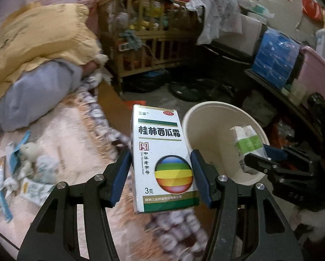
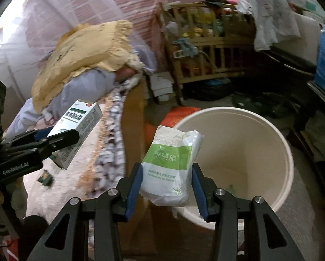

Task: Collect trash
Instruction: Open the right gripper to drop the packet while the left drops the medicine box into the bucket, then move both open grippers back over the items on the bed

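Messy bedroom; left tongs [image 1: 160, 169] clamp a box [image 1: 162, 158], right tongs [image 2: 166, 183] pinch a tissue pack [image 2: 170, 167] at the bin's [image 2: 271, 134] 9 o'clock rim.

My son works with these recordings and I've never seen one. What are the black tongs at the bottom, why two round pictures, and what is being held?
Nothing here moves on its own: a person holds a two-fingered black gripper in each hand, and each carries a wide-angle camera looking along its fingers, hence two round pictures of one bedroom.

In the left camera's view, the left gripper clamps a white medicine box with a rainbow ball. In the right camera's view, the right gripper clamps a green-and-white tissue packet.

Each camera also catches the other gripper at its edge. Ahead stands a cream round plastic bin on the floor, beside the patterned bed, where wrappers lie scattered.
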A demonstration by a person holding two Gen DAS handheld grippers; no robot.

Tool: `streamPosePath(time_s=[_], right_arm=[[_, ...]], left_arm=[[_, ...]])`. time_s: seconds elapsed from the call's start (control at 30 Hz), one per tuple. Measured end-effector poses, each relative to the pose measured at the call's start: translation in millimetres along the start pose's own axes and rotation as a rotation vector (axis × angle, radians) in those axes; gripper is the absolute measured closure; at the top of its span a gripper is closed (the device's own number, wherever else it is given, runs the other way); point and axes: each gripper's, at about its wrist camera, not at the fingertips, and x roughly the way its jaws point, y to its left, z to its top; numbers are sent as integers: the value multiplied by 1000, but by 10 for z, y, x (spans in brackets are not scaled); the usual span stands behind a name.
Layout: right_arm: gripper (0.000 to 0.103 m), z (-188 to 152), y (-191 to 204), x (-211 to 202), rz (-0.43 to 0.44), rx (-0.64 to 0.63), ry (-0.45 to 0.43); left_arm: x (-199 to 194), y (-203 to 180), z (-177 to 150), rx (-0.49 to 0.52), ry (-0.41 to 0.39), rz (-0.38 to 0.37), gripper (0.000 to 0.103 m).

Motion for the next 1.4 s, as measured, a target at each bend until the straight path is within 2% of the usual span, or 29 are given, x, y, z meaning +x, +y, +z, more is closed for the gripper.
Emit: streamPosePath(time_s=[0.4,0.83,0.97,1.03,1.07,1.1,1.3,1.4], right_arm=[[60,-31,-480,144,-64,59,25],[58,-9,-596,321,-108,69,31],[54,-7,-646,369,-137,78,25],[45,-8,-671,388,-157,85,21],[36,-15,-686,389,-163,92,22],[34,-23,-704,389,-166,104,23],[34,-43,-609,369,-142,93,32],[34,-57,-501,338,-124,82,28]], left_arm=[[529,-404,212,15,34,-62,48],[848,-460,286,-39,60,-121,47],[914,-460,290,-53,64,-162,44],[928,-451,287,-59,69,-178,38],[927,-445,288,-61,71,-178,38],[918,-436,285,-62,73,-174,38],[756,-296,224,-76,75,-139,38],[616,-199,170,-74,62,-91,38]])
